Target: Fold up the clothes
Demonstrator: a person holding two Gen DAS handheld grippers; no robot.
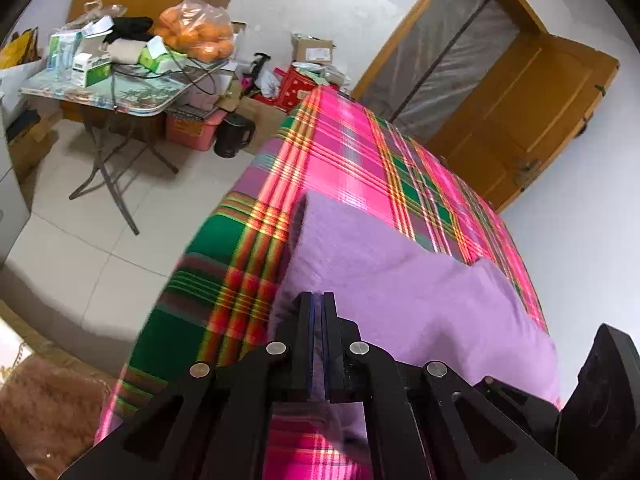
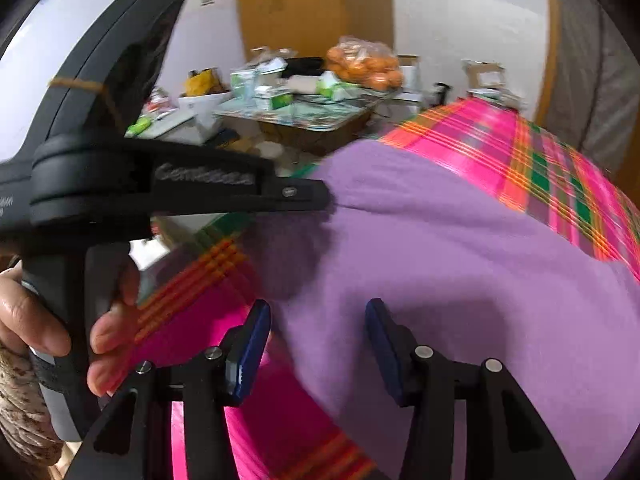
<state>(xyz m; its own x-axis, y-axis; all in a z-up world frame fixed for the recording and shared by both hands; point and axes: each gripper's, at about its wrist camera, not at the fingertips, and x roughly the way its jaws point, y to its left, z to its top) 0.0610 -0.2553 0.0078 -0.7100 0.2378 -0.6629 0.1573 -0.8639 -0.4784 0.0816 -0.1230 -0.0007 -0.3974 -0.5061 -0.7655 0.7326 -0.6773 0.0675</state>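
Observation:
A purple garment [image 1: 400,288] lies on a bed covered with a pink and green plaid sheet [image 1: 344,152]. My left gripper [image 1: 318,300] is shut on the garment's near edge, with a thin fold of purple cloth pinched between its fingers. In the right wrist view the garment [image 2: 460,248] fills the middle, and the left gripper [image 2: 320,198] shows from the side, clamped on the cloth's left edge. My right gripper [image 2: 318,316] stands open just above the garment's near part, with nothing between its blue pads [image 2: 254,344]. A hand [image 2: 36,320] holds the left gripper's handle.
A folding table [image 1: 108,92] left of the bed carries boxes and a bag of oranges [image 1: 200,32]. A black kettle [image 1: 234,136] and cartons stand on the tiled floor. An open wooden door [image 1: 520,120] is beyond the bed. A brown rug [image 1: 44,408] lies bottom left.

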